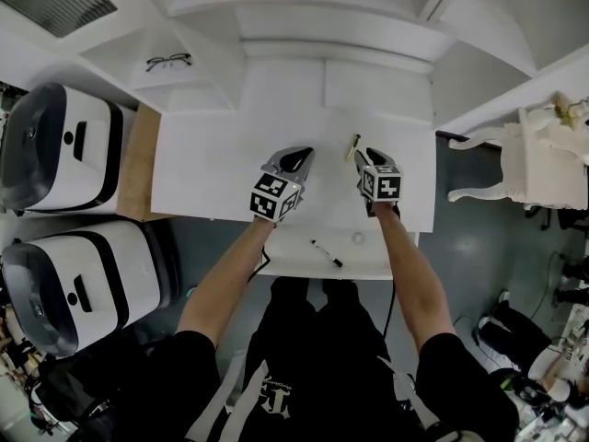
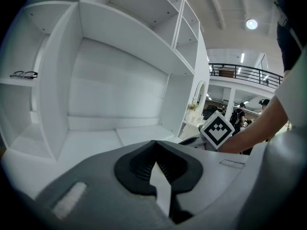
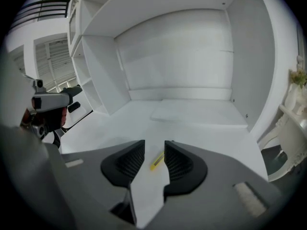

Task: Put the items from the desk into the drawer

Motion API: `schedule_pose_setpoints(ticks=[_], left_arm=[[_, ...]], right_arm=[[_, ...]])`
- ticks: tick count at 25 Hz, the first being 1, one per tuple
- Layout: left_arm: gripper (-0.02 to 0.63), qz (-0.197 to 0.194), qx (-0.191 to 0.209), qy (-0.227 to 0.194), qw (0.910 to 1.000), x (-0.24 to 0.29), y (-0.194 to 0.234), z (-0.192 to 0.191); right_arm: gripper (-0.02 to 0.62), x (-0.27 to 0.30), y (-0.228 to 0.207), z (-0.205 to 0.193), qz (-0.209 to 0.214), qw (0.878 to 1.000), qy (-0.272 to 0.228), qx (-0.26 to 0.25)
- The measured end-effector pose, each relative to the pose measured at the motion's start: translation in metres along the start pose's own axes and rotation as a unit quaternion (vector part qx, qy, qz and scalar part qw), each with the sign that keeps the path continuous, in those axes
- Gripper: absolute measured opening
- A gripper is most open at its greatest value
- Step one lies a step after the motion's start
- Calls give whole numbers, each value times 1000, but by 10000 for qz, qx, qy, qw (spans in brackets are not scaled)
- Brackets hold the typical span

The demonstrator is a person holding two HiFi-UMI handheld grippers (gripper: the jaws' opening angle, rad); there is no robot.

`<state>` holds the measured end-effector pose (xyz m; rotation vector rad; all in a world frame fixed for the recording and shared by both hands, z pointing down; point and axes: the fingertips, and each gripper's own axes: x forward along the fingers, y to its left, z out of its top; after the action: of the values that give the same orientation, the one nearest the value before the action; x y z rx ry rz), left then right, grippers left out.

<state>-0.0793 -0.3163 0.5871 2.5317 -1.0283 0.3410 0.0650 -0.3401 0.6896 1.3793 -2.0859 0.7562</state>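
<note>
The right gripper (image 3: pixel 154 150) holds its jaws apart. The yellow pen (image 3: pixel 157 160) shows in the gap, lying flat on the white desk (image 1: pixel 212 173) with neither pad touching it. The left gripper (image 2: pixel 154 145), near it, has its jaws together and empty. Below both, the open drawer (image 1: pixel 294 263) holds a black marker (image 1: pixel 326 253) and a small round thing (image 1: pixel 358 238). The right forearm (image 1: pixel 401 247) crosses the drawer's right end. Glasses (image 1: pixel 168 61) lie on a shelf at upper left.
</note>
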Motion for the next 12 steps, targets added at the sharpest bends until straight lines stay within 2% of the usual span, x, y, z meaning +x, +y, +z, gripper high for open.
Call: schedule_pose_setpoints(ticks=[4, 9, 12], left_arm=[[-3, 8, -10, 150, 9999, 3, 21, -13], [-3, -46, -43, 260, 9996, 10, 35, -29], [-3, -122, -58, 322, 9994, 12, 36, -39]], right_arm=[[134, 26, -2, -11, -125, 9996, 165, 171], [148, 58, -8, -24, -273, 9988, 393, 130], [165, 69, -15, -33, -502, 9967, 627, 105]])
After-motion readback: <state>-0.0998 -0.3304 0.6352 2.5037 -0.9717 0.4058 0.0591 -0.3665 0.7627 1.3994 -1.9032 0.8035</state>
